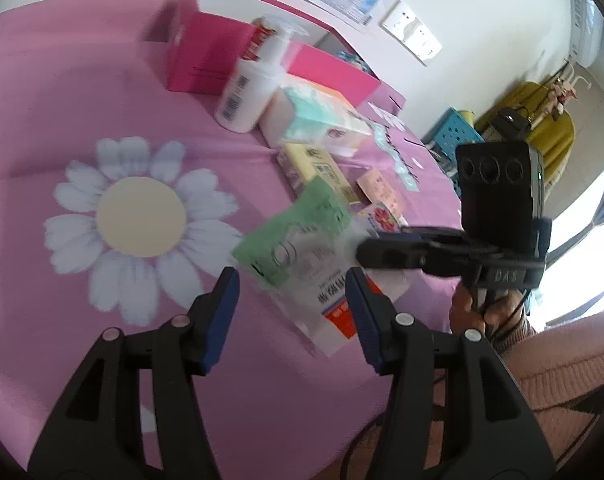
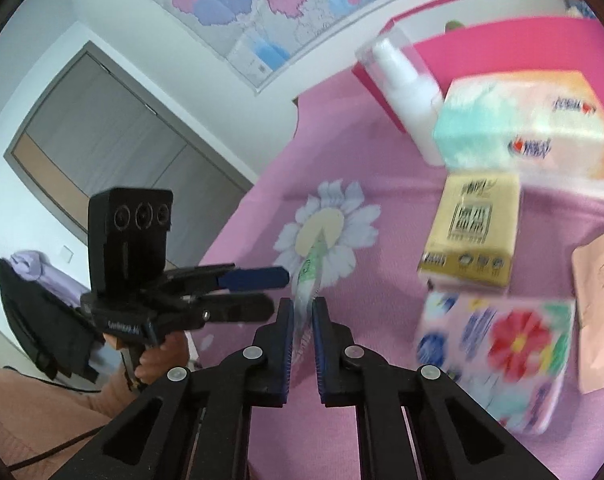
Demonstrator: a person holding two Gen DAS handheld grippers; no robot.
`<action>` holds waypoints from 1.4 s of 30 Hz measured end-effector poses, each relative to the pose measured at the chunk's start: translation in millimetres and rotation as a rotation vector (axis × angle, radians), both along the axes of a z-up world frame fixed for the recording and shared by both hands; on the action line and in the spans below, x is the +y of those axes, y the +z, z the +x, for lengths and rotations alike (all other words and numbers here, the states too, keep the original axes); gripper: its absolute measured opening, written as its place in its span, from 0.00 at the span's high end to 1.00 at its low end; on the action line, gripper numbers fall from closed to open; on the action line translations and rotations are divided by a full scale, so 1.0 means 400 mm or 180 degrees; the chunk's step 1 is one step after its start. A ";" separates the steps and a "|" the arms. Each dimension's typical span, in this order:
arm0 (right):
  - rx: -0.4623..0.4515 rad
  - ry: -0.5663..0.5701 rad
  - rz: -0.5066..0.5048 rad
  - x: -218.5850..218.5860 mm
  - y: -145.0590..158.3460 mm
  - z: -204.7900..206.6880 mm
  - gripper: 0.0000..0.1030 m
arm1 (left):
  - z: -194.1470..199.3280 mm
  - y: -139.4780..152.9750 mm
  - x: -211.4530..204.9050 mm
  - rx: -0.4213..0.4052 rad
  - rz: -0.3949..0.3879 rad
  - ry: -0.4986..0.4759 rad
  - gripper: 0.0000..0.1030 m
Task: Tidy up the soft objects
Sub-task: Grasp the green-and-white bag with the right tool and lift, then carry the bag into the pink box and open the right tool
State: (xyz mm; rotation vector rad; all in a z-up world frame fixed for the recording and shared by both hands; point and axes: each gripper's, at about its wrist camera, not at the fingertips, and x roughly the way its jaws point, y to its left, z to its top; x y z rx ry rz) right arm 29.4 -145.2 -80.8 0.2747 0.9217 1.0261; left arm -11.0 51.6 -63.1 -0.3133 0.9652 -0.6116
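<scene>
Green and clear, the thin packet (image 1: pixel 297 248) hangs mid-frame above the pink bed (image 1: pixel 61 100), pinched edge-on in my right gripper (image 2: pixel 302 308). My left gripper (image 1: pixel 291 280) stands open around its lower end. I judge it light, floppy, slick; grip the sealed edge.

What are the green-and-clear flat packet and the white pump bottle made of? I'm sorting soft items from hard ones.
Green-and-clear flat packet: seemingly thin, glossy plastic film; it is partly see-through, and looks sheet-thin edge-on between the right gripper fingers. Soft.

White pump bottle: probably rigid plastic with a smooth, slightly shiny finish; it stands upright holding its shape, barcode label on its side. Hard.
</scene>
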 end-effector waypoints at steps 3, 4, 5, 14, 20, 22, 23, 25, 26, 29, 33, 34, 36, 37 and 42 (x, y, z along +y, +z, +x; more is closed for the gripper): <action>-0.0009 -0.0040 0.0029 -0.016 0.010 0.005 0.92 | 0.003 -0.016 -0.020 0.0075 -0.0066 -0.0100 0.45; -0.0006 -0.0055 0.0044 -0.022 0.012 0.008 0.92 | 0.006 -0.024 -0.030 0.0114 -0.0129 -0.0157 0.45; 0.0005 -0.0070 0.0065 -0.027 0.014 0.011 0.92 | 0.007 -0.029 -0.035 0.0137 -0.0156 -0.0196 0.45; 0.0040 -0.0193 0.0259 -0.100 0.048 0.032 0.92 | 0.056 -0.015 -0.091 0.0071 -0.0336 -0.0337 0.44; -0.0035 -0.0283 0.0453 -0.134 0.095 0.064 0.92 | 0.091 0.068 -0.102 -0.0188 -0.0342 -0.0322 0.44; -0.0128 -0.0313 0.0473 -0.135 0.118 0.074 0.92 | 0.104 0.102 -0.116 -0.0296 -0.0295 -0.0307 0.44; -0.0164 -0.0324 0.0500 -0.140 0.131 0.081 0.92 | 0.112 0.121 -0.122 -0.0354 -0.0268 -0.0299 0.44; -0.0262 -0.0349 0.0544 -0.153 0.161 0.095 0.92 | 0.132 0.157 -0.132 -0.0449 -0.0219 -0.0289 0.44; -0.0308 -0.0372 0.0554 -0.160 0.174 0.104 0.92 | 0.144 0.170 -0.138 -0.0473 -0.0196 -0.0283 0.44; -0.0389 -0.0445 0.0587 -0.179 0.205 0.132 0.92 | 0.182 0.215 -0.151 -0.0566 -0.0100 -0.0264 0.44; -0.0456 -0.0548 0.0613 -0.209 0.240 0.185 0.92 | 0.249 0.264 -0.174 -0.0660 0.0047 -0.0241 0.45; -0.0480 -0.0574 0.0617 -0.214 0.249 0.199 0.92 | 0.272 0.275 -0.182 -0.0661 0.0091 -0.0228 0.45; -0.0521 -0.0609 0.0620 -0.224 0.265 0.227 0.92 | 0.303 0.290 -0.196 -0.0664 0.0158 -0.0211 0.45; -0.0537 -0.0638 0.0611 -0.229 0.272 0.245 0.92 | 0.325 0.299 -0.203 -0.0670 0.0212 -0.0187 0.45; -0.0571 -0.0747 0.0579 -0.245 0.292 0.322 0.92 | 0.397 0.314 -0.232 -0.0629 0.0382 -0.0126 0.47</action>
